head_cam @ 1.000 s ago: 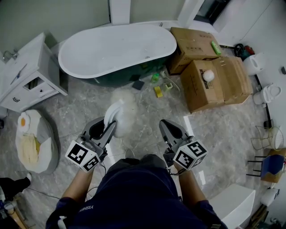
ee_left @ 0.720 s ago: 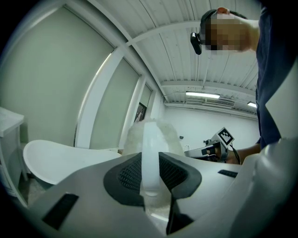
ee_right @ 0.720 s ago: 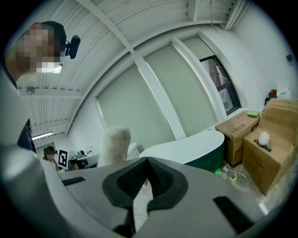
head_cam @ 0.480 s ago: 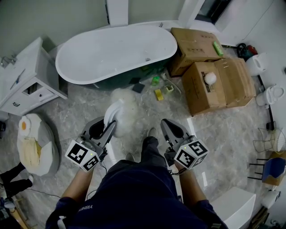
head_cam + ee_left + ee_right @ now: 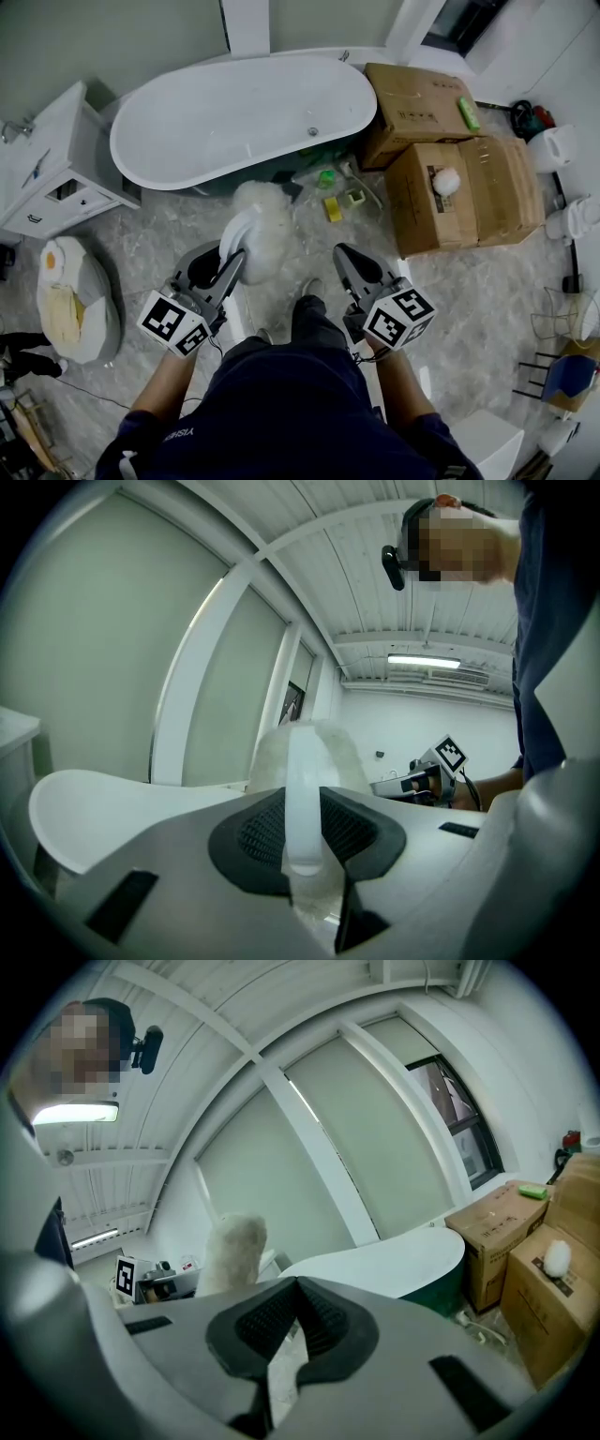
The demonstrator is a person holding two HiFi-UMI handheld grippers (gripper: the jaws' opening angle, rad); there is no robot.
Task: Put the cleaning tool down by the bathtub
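The cleaning tool is a fluffy white duster head (image 5: 265,230) on a white handle (image 5: 302,799). My left gripper (image 5: 225,267) is shut on that handle, and the head sticks out ahead of the jaws toward the bathtub. The white oval bathtub (image 5: 244,112) stands on the marble floor just beyond the duster, apart from it. In the left gripper view the tub rim (image 5: 103,803) lies low at left. My right gripper (image 5: 349,267) hangs beside the left one with nothing in it and its jaws together. In the right gripper view the duster head (image 5: 230,1251) rises at left and the tub (image 5: 394,1260) sits ahead.
Two cardboard boxes (image 5: 427,103) (image 5: 469,192) stand right of the tub. Small yellow and green items (image 5: 333,206) lie on the floor at its foot. A white cabinet (image 5: 47,169) is at left, a white cushion (image 5: 70,291) below it. My leg and shoe (image 5: 309,300) are between the grippers.
Both grippers and the person have moved forward toward the bathtub, which now lies closer. A foot has stepped out between the grippers. The duster stays held in the left gripper.
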